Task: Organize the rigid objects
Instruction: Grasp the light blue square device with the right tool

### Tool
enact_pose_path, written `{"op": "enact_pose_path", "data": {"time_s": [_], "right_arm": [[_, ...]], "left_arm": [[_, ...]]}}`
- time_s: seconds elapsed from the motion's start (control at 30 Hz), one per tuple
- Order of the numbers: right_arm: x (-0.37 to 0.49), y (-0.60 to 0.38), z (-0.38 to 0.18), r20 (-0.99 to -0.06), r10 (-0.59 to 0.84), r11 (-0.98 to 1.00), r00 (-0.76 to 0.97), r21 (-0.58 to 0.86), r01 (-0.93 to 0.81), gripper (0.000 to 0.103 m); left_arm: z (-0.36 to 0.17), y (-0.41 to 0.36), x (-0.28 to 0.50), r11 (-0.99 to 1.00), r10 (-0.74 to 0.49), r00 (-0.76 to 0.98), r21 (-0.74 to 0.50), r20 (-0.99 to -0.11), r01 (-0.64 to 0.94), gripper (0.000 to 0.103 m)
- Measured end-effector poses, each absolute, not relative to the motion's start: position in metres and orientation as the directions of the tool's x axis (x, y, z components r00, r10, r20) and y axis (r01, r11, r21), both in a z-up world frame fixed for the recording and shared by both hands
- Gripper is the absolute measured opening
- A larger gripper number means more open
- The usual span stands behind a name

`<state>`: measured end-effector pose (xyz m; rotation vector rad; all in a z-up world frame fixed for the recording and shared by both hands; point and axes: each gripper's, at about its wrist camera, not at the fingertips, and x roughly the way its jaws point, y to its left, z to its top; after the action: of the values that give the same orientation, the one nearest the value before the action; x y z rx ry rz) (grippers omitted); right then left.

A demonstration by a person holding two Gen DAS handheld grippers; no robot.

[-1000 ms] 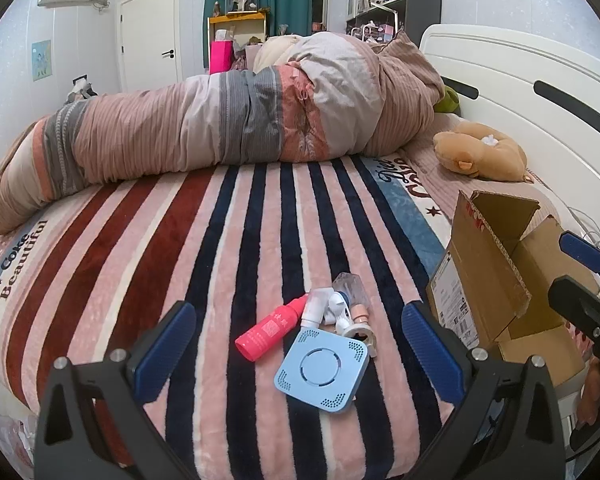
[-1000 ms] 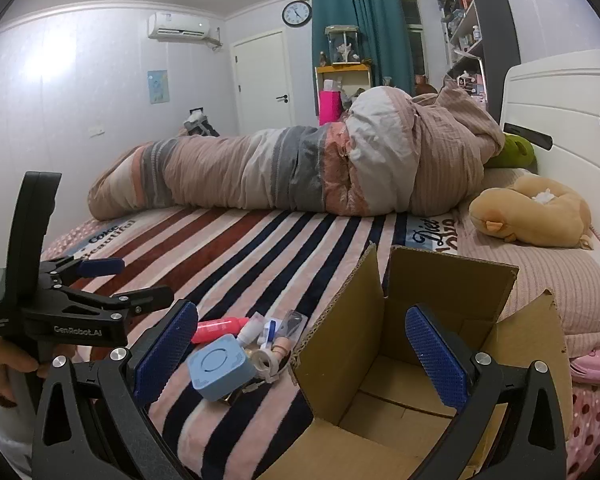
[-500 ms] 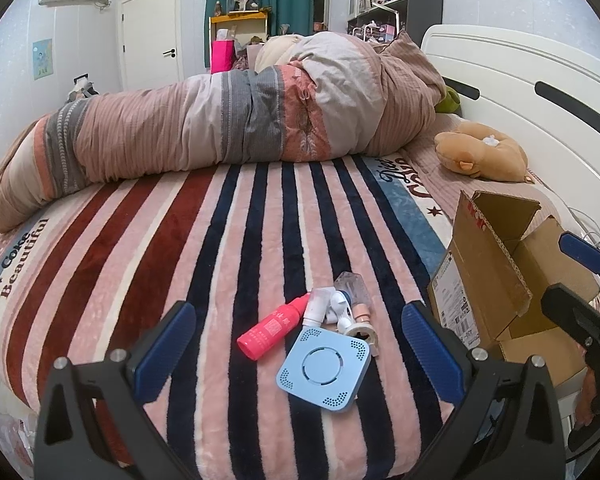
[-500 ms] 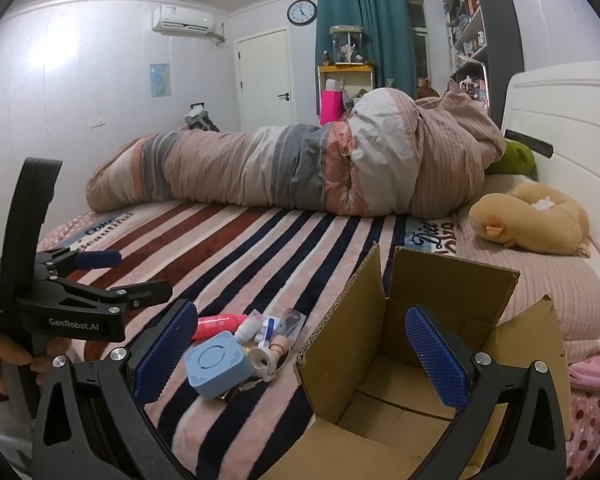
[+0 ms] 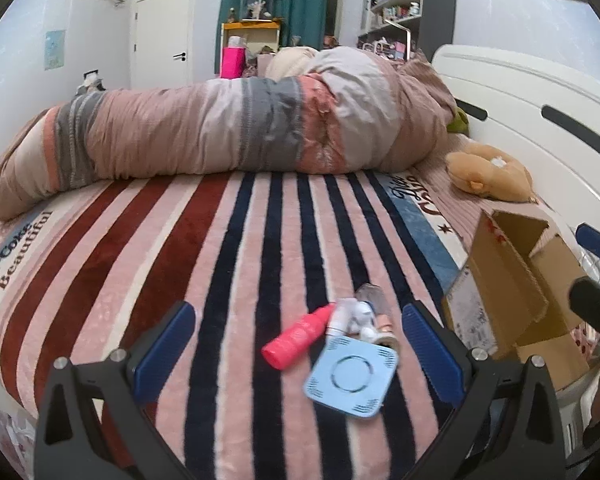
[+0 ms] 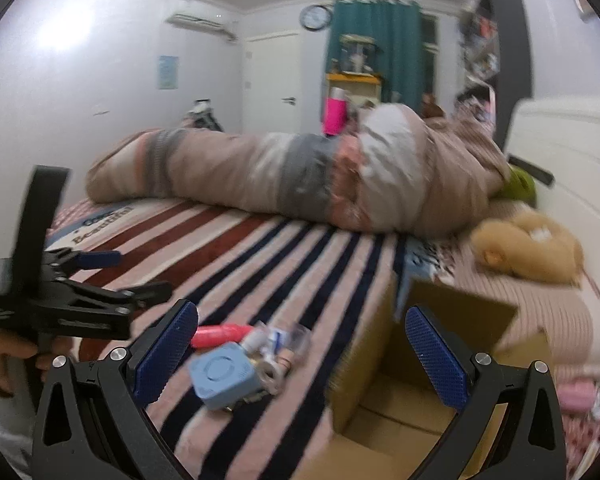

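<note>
Left wrist view: left gripper (image 5: pixel 298 340) w/ fingers spread wide & holding nothing, hanging over a small pile near the bed's (image 5: pixel 148 248) front edge — pink bottle (image 5: pixel 296 336), blue square device (image 5: pixel 350 376), a few small white/clear items (image 5: pixel 360 316) touching both. Cardboard box (image 5: pixel 508 284) sits open just beside the pile, twd the headboard-side edge. Right wrist view (blurry): right gripper (image 6: pixel 300 352) fingers also spread, empty, box (image 6: pixel 380 408) below its right finger, pile at its left.

Home bedroom: bed (image 5: pixel 260 232), rolled duvet (image 5: pixel 228 128), wardrobe shelves (image 5: pixel 396 4).
</note>
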<state>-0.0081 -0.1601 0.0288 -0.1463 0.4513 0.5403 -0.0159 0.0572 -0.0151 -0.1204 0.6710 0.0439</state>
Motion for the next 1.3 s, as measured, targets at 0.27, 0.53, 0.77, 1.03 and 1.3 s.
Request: {"op": "enact_pose_path", "data": {"time_s": [0.27, 0.53, 0.77, 1.03, 1.3], "right_arm": [[-0.008, -0.072, -0.004, -0.57, 0.553, 0.715, 0.608, -0.049, -0.697, 0.077], [0.034, -0.032, -0.089, -0.718, 0.465, 0.73, 0.517, -0.019, -0.683, 0.093], [0.073, -0.035, -0.129, -0.789, 0.419, 0.738, 0.448, 0.009, -0.674, 0.094], [0.059, -0.039, -0.126, -0.825, 0.491, 0.657, 0.28, 0.139, -0.741, 0.094], [0.055, -0.003, -0.145, -0.865, 0.332, 0.633, 0.377, -0.092, -0.769, 0.087]], "left_arm": [[-0.04, 0.118, -0.007, 0.985, 0.02, 0.765, -0.119, -0.644, -0.126, 0.103], [-0.067, 0.141, -0.007, 0.979, -0.009, 0.743, -0.158, -0.669, -0.131, 0.103], [-0.078, 0.142, -0.011, 0.972, -0.019, 0.735, -0.185, -0.678, -0.145, 0.103], [-0.08, 0.142, -0.015, 0.97, -0.031, 0.732, -0.197, -0.681, -0.141, 0.103], [-0.09, 0.146, -0.009, 0.974, -0.081, 0.707, -0.208, -0.703, -0.094, 0.102]]}}
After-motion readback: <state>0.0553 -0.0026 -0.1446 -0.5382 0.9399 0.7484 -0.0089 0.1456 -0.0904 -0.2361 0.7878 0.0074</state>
